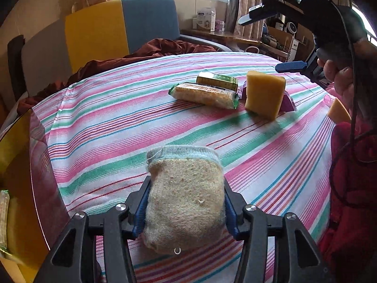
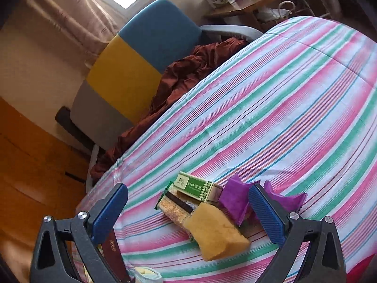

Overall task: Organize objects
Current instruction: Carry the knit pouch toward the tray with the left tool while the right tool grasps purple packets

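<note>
My left gripper (image 1: pixel 186 188) is shut on a beige knitted scrub pad (image 1: pixel 185 198) with a pale blue edge, held low over the striped cloth (image 1: pixel 141 127). Farther off lie a cracker packet (image 1: pixel 205 95), a green box (image 1: pixel 218 80), a yellow sponge (image 1: pixel 265 94) standing on edge and a purple wrapper (image 1: pixel 287 102). My right gripper (image 2: pixel 188 200) is open and empty, hovering above that group: the sponge (image 2: pixel 216 231), cracker packet (image 2: pixel 175 208), green box (image 2: pixel 198 186) and purple wrapper (image 2: pixel 235 198). The right gripper also shows in the left wrist view (image 1: pixel 266 42), raised at the upper right.
A box with a yellow wall (image 1: pixel 14 176) stands at the cloth's left edge. A second yellow sponge (image 1: pixel 338 112) lies at the right by the red sleeve. A blue, yellow and grey chair (image 1: pixel 122 28) and a rust-brown cloth (image 1: pixel 150 52) lie beyond the far edge.
</note>
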Available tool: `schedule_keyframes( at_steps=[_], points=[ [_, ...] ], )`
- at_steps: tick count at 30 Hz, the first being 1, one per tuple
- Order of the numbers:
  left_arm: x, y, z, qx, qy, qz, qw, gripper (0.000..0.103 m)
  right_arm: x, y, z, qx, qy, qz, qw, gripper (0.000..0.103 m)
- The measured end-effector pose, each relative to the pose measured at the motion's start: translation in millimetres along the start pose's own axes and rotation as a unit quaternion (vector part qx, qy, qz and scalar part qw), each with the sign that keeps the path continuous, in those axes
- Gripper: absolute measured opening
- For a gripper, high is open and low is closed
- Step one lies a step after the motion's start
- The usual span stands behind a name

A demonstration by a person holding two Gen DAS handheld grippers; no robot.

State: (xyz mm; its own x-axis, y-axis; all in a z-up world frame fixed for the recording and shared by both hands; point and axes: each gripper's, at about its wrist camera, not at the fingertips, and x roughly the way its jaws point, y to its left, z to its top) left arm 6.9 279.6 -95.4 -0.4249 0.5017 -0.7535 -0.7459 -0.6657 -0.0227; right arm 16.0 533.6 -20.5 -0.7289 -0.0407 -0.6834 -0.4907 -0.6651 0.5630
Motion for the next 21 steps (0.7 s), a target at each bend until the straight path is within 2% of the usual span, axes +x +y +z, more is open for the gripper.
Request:
schedule_keyframes(
  at_steps=[4,8,9,13,15,17,21],
  points=[
    [-1.1,-1.6,-3.1,0.003,-0.013,0.0,0.9999,0.054,11.9,8.3,-5.8,-0.032,0.024,-0.034,0.999,0.1],
    [-0.1,-1.0,-3.8,0.0,-0.018,-0.002,0.9998,0.054,7.9,3.7,-2.7,-0.034,0.005,-0.066,0.997,0.097],
    [0.1,-1.0,-3.8,-0.001,-0.019,-0.003,0.9998,0.054,6.8,-0.1,-0.2,-0.028,-0.003,-0.077,0.997,0.092],
    [-0.3,-0.6,-4.7,-0.001,-0.022,-0.004,0.9998,0.054,6.9,-34.2,5.1,0.034,-0.001,-0.156,0.987,0.055],
    [-0.7,-0.4,-5.6,-0.001,-0.023,-0.005,0.9997,0.054,2.8,-55.3,8.0,0.078,0.002,-0.178,0.981,0.049],
    [-0.6,0.1,-6.0,-0.002,-0.025,-0.006,0.9997,0.054,5.7,-64.1,8.3,0.088,0.018,-0.195,0.977,0.049],
    [-0.5,1.2,-6.4,-0.005,-0.027,-0.01,0.9996,0.054,21.1,-58.4,6.5,0.064,0.053,-0.214,0.973,0.05]
  ],
)
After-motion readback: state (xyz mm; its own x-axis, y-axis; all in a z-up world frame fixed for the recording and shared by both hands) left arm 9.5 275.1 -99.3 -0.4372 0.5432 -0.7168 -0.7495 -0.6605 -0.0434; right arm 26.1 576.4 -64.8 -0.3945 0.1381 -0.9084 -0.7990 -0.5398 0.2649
